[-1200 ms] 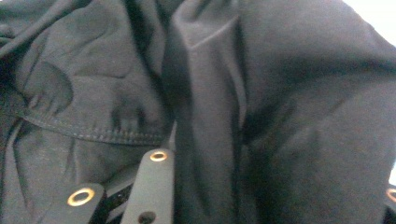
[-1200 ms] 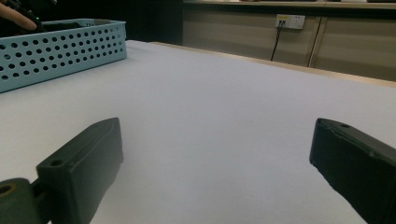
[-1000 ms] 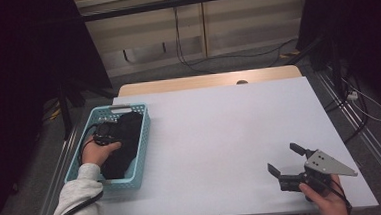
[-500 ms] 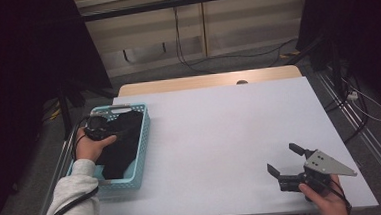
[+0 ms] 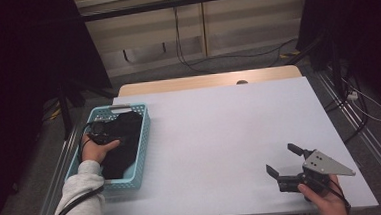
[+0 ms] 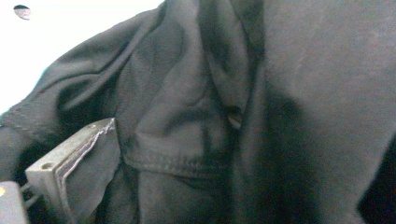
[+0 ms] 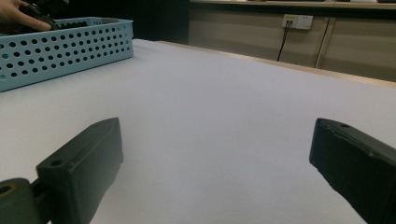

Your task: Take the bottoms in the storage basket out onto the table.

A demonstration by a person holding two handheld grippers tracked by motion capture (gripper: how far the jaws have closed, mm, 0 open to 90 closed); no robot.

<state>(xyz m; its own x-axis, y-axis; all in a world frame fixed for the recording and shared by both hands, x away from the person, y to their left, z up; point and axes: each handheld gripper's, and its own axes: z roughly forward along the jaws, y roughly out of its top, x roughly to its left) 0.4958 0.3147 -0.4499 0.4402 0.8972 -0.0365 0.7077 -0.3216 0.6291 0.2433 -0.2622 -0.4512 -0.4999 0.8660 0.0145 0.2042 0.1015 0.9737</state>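
A black cloth [image 5: 124,141] lies bunched in a light blue perforated basket [image 5: 143,140] at the table's left edge. My left gripper [image 5: 99,130] is down in the basket's far end, pushed into the cloth [image 6: 196,116]. Its jaws have just been opening and stand wide. Folds of the cloth lie between them and drape over the left finger [image 6: 70,168], and the other finger is hidden. My right gripper [image 5: 281,158] rests near the table's front right corner, open [image 7: 215,154], nothing between its jaws, pointing toward the basket [image 7: 65,49].
The white table top [image 5: 219,125] stretches between the basket and my right gripper. A wooden strip runs along its far edge, with a cabled wall behind. Dark stands flank the table on both sides.
My left hand has shifted from the basket's middle toward its far end, over the black cloth. The right gripper has stayed where it was.
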